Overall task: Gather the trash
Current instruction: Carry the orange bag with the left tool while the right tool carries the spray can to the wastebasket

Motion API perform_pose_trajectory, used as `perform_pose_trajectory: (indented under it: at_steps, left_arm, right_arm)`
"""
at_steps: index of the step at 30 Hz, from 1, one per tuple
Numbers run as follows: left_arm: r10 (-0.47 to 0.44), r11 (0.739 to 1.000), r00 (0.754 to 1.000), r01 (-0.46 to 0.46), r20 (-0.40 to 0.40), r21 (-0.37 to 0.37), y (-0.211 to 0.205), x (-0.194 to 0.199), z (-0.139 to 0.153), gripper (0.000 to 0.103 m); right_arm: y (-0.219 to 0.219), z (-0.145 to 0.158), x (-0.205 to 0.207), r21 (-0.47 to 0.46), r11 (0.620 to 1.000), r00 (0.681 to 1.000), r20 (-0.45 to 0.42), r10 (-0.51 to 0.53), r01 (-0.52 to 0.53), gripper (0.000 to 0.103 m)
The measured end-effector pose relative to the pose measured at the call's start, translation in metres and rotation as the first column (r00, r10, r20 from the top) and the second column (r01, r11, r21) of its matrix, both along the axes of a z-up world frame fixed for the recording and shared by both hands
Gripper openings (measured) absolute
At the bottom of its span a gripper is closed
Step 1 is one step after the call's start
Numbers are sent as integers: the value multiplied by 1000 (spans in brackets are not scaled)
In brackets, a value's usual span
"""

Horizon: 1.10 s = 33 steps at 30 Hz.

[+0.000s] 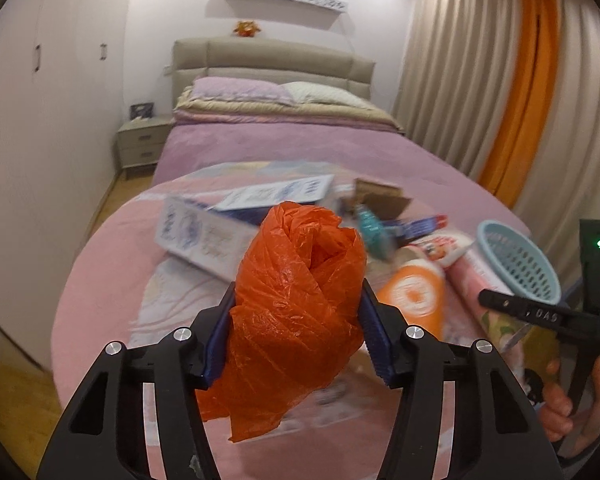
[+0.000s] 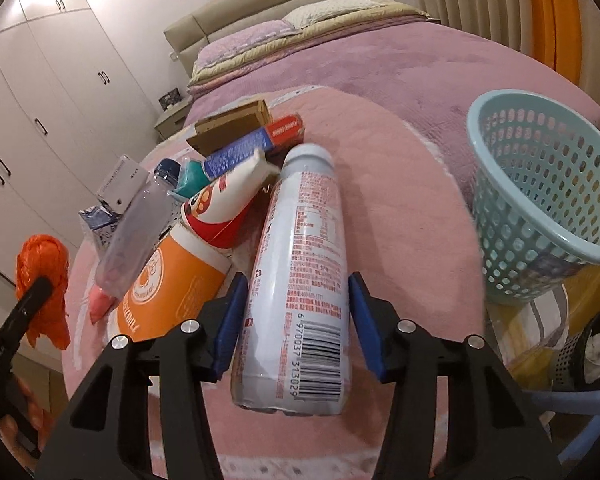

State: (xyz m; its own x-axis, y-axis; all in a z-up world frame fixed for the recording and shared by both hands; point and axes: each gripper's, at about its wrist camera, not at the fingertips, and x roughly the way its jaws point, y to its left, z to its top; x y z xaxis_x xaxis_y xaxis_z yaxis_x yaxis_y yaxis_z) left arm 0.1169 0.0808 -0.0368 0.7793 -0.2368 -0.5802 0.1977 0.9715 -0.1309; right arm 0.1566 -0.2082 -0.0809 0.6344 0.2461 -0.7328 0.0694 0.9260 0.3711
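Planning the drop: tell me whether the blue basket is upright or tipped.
Tipped. The blue basket leans with its open mouth turned toward the bed's middle, its perforated wall showing from the side.

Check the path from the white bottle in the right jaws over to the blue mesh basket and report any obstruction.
Nothing visible blocks it. The white bottle sits between the right gripper pads, and the blue mesh basket stands to its right with only bare pink blanket between them. The other trash lies left of the bottle.

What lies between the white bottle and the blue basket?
Only bare pink blanket separates the white bottle from the blue basket, seen in the right wrist view.
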Motion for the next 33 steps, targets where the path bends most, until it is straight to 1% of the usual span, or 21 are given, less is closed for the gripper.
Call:
perform_pose_trajectory:
  at_steps: [3, 12, 18, 23, 25, 27, 30, 32, 33]
  left_arm:
    - [-44, 999, 999, 45, 15, -11, -18, 0, 6, 55]
    - [-183, 983, 983, 183, 27, 5, -86, 8, 13, 55]
    - [-262, 965, 964, 261, 38, 18, -129, 15, 25, 55]
    - [-335, 942, 941, 335, 35, 9, -173, 27, 34, 55]
    - [-378, 926, 925, 379, 24, -5, -195, 34, 36, 55]
    - [-422, 906, 907, 422, 7, -12, -223, 41, 38, 55]
    - [-471, 882, 882, 471, -22, -16, -258, 54, 33, 55]
    - [-496, 868, 867, 495, -49, -28, -281, 60, 27, 55]
    - [-509, 861, 857, 507, -75, -44, -294, 68, 21, 55]
  right_arm:
    - [-12, 7, -9, 15, 1000, 1000, 23, -6, 5, 47]
    - [-39, 28, -23, 78, 997, 997, 80, -17, 11, 47]
    - [-69, 49, -31, 91, 994, 987, 145, -75, 62, 47]
    - [-111, 62, -36, 92, 986, 970, 185, -156, 140, 47]
    - [-138, 62, -35, 134, 977, 966, 174, -191, 169, 47]
    - [-162, 59, -33, 147, 965, 958, 160, -239, 216, 47]
    - [-194, 51, -30, 120, 947, 940, 137, -313, 298, 47]
    - [-213, 43, -25, 92, 934, 929, 111, -353, 344, 47]
    - [-221, 38, -22, 71, 928, 924, 96, -370, 365, 47]
